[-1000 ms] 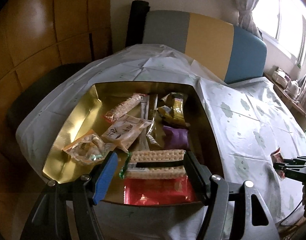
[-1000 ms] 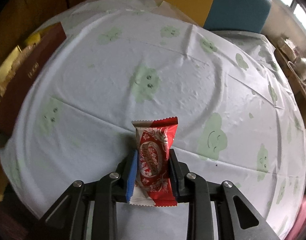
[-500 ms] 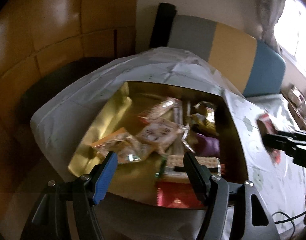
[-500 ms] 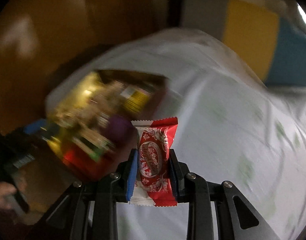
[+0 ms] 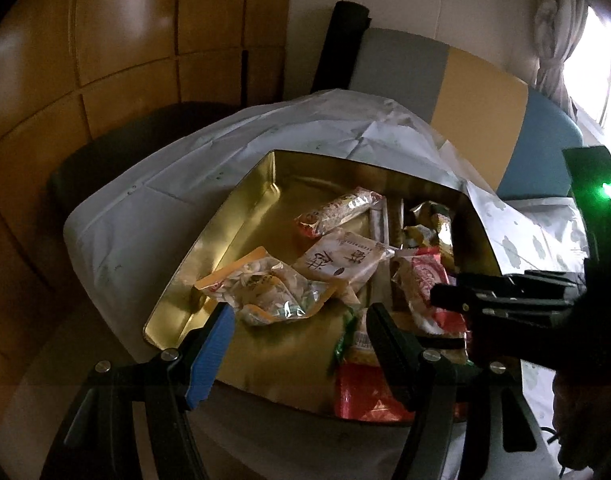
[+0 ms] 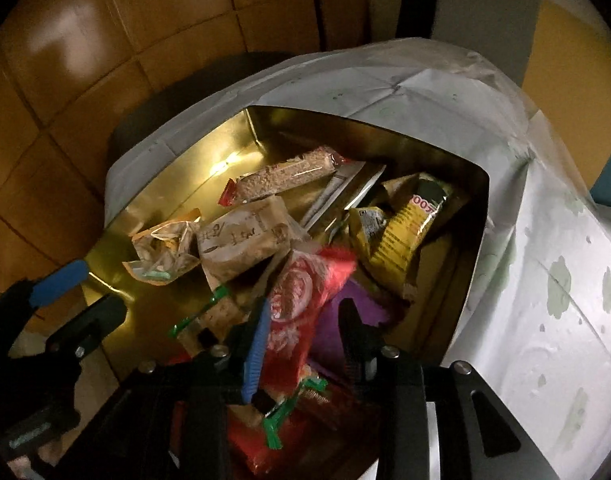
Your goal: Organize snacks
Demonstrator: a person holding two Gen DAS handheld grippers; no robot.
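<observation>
A gold tin box (image 5: pixel 241 216) (image 6: pixel 177 176) on the table holds several snack packets. My right gripper (image 6: pixel 301 320) (image 5: pixel 445 300) is over the box's near right part with its jaws spread. The red and white snack packet (image 6: pixel 301 292) (image 5: pixel 425 280) sits between them, tilted and blurred, touching neither pad that I can see. My left gripper (image 5: pixel 301 320) is open and empty, hovering at the box's near edge; its blue pad shows in the right wrist view (image 6: pixel 57 282).
A white cloth with green smiley prints (image 6: pixel 545 264) covers the table. A grey, yellow and blue chair back (image 5: pixel 465 92) stands behind it. Wooden wall panels (image 5: pixel 105 60) are at the left. The table edge lies just below the box.
My right gripper carried the red packet from the bare cloth over to the box and opened its jaws. My left gripper has drawn back a little from the box.
</observation>
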